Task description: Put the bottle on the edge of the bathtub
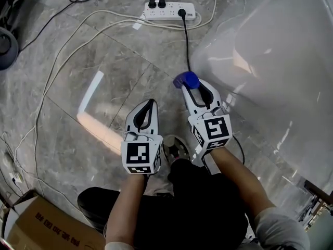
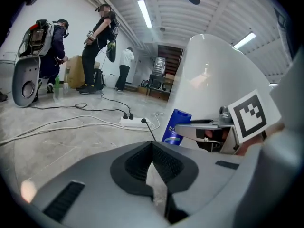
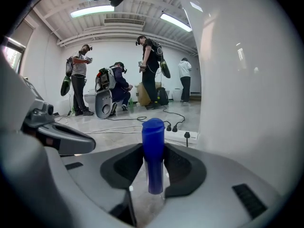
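Grey stone floor beside white bathtub | blue bottle is clamped at the tips of the right claw, near the tub's outer wall | left claw is seen closed and empty

left tongs: jaws together, empty | right tongs: jaws clamped on bottle | both pointing forward-down, side by side

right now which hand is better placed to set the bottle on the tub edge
Right. The right gripper holds the blue bottle beside the bathtub; the left gripper is shut and empty.
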The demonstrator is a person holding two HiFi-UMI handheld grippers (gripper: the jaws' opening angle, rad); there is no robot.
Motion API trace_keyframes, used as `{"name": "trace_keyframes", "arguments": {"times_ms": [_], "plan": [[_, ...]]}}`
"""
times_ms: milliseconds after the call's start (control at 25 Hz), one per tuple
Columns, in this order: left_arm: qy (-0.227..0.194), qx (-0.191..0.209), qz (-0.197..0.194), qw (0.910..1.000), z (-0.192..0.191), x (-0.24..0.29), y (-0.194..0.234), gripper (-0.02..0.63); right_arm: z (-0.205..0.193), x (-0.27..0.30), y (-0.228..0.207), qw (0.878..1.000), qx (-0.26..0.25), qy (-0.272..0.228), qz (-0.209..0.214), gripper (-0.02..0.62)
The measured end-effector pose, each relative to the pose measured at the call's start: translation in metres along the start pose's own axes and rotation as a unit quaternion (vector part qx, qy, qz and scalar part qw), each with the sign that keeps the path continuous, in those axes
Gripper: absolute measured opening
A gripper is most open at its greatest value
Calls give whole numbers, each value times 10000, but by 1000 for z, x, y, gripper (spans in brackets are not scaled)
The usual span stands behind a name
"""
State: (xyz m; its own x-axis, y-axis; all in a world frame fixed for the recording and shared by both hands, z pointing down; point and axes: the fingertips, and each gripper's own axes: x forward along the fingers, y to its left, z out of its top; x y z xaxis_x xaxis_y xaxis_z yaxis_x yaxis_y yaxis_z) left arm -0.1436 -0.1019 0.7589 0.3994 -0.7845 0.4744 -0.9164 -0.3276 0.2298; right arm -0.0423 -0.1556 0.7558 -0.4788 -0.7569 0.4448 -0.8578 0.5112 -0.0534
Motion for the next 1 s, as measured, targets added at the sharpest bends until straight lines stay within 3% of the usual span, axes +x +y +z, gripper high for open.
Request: {"name": "trace_keyframes", "arguments": {"times_ms": [320,1000], "plan": [[115,-213,144,9996,-22,-4,2,11,-16,26,-8,9996,80,98,-269,146],[174,-184,165,9995,-33,-8,0,11,-33,35,-21,9980,106,165,-602,144]]}}
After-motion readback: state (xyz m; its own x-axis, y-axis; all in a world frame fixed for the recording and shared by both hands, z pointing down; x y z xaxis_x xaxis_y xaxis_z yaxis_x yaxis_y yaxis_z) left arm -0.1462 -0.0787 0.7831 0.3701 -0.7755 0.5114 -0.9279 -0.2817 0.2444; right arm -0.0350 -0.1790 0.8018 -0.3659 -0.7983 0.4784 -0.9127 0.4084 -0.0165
